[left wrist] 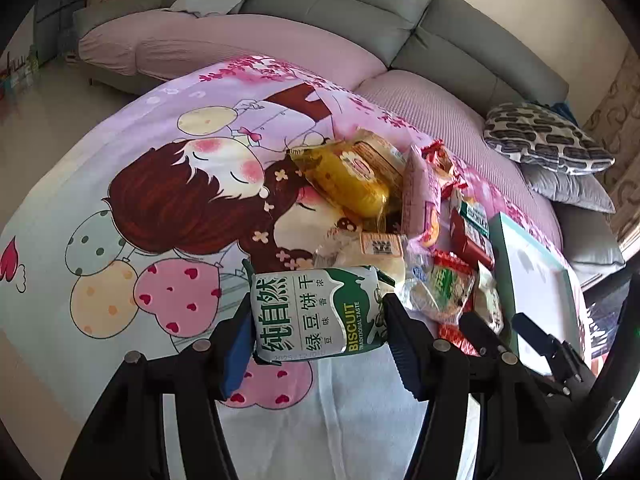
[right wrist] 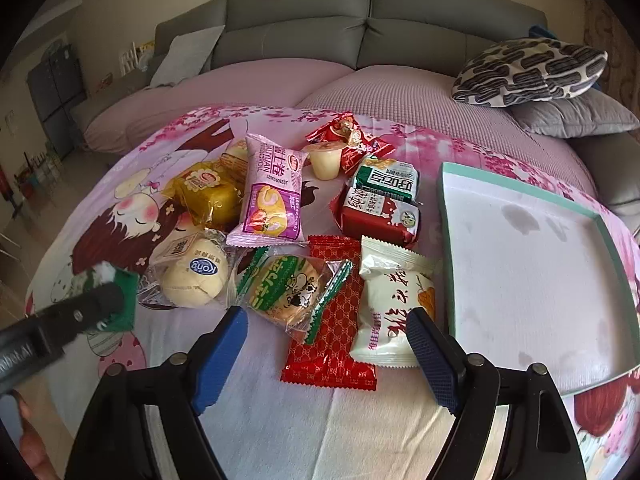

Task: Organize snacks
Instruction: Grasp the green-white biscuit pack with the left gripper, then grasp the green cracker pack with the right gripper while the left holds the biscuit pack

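Green biscuit packet (left wrist: 320, 312) being gripped by left gripper (left wrist: 316, 340), right gripper (right wrist: 328, 344) being held open above snacks near the tablecloth's (right wrist: 360, 420) front edge

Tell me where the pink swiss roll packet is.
In the right wrist view the pink swiss roll packet lies left of centre on the cartoon blanket, between the yellow cake packet and the pudding cup.
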Motion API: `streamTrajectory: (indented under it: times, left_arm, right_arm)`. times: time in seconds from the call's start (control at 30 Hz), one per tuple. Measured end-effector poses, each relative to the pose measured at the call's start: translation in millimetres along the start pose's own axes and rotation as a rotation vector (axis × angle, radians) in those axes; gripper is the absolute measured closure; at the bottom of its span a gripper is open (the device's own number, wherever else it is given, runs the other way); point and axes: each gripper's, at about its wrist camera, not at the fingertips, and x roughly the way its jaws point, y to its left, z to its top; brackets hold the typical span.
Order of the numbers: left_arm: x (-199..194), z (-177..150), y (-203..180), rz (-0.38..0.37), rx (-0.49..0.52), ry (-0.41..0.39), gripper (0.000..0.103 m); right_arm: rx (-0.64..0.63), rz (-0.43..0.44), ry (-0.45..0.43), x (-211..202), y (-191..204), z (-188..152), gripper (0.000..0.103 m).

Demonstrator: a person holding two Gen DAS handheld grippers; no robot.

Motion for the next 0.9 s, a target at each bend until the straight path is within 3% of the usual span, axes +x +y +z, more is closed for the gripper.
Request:
streamTrajectory:
  times: [0.2,0.63,0.9]
  left_arm:
    - [9.7,20.7,2.5,-0.008,-0.057,0.004,0.040]
    - [26.0,38.6,-8.9,-0.019,-0.063,-0.021,0.040]
    - [34.8,27.3,-8.2,-0.042,-0.046,0.002,0.040]
  right_arm:
    - [-0.102,-0.001,0.019,18.8,11.8,15.5,0.019]
    - [-0.231,0.051,0.018,47.0,26.3,41.4,0.019]
    - [-0.139,0.131,0.073,52.3,13.7,33.2,0.020]
